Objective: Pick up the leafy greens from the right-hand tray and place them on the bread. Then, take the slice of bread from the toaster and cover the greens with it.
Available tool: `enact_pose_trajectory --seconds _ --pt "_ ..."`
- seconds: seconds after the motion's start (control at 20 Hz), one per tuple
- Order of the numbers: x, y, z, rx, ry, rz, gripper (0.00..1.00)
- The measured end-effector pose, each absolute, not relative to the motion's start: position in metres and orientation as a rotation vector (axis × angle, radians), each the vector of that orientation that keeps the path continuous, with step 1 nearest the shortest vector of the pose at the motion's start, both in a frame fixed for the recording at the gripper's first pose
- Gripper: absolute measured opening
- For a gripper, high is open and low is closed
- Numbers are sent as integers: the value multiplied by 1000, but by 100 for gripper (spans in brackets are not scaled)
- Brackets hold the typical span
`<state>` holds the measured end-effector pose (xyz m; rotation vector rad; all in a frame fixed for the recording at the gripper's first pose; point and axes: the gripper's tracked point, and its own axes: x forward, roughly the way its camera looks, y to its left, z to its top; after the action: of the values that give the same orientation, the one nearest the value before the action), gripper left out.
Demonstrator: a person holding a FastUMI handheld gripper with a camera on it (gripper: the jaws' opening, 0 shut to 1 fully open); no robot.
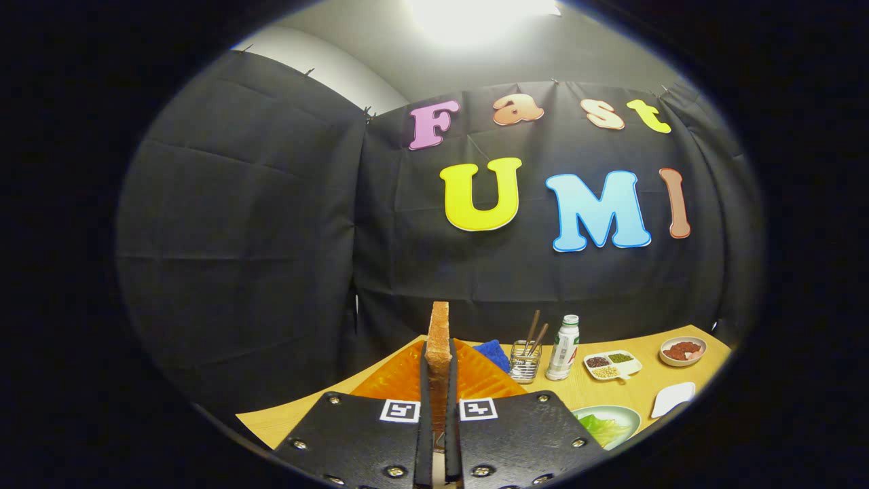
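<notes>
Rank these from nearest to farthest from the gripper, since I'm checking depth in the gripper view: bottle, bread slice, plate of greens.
1. Bread slice: upright, clamped between the fingers of the gripper.
2. Plate of greens: on the table just right of the fingers.
3. Bottle: farther back, beside the chopstick holder.

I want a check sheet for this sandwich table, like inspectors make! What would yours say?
Surface: light wooden table, with an orange ridged mat beyond the fingers.
Job's things: brown toasted bread slice standing on edge between the fingers; leafy greens lying on a pale green plate to the right.
Clutter: clear holder with chopsticks, white bottle with green cap, white divided dish of beans, small bowl of reddish food, white flat dish, blue cloth.
Grippers: gripper shut on the bread slice, a finger on each face.
Cables: nothing seen.
Surroundings: black cloth wall, bright ceiling lamp.
</notes>
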<state>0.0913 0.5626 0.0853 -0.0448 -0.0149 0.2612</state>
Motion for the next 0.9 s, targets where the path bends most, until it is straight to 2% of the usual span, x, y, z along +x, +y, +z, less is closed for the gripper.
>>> enact_pose_trajectory --seconds 0.3,0.75,0.9 --pt "92 521 73 -60 53 313 7" --pt "100 418 63 -87 56 229 7" --pt "101 404 50 -98 81 245 7"
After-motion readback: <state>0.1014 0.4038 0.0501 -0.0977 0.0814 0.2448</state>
